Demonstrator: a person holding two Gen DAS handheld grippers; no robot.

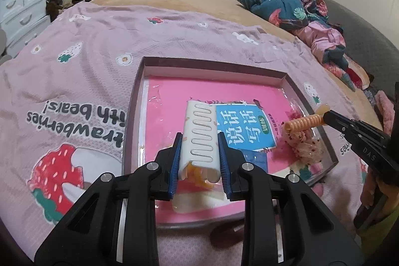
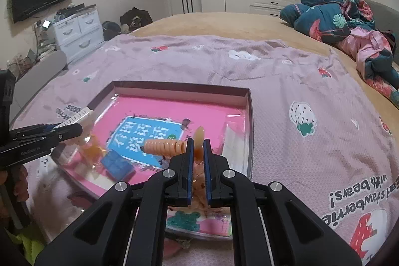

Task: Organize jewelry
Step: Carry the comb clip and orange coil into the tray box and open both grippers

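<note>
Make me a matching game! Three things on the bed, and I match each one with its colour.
Things:
1. clip in the left tongs
2. spiral hair tie in the right tongs
3. box floor

Colours:
A. pink
B. white
C. orange

Pairs: 1-B, 2-C, 3-A

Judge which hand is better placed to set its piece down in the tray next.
Probably the right. Its gripper holds the orange spiral clip over bare pink tray floor; the left gripper, jaws shut on the white clip, hangs nearer the tray's front edge.
</note>
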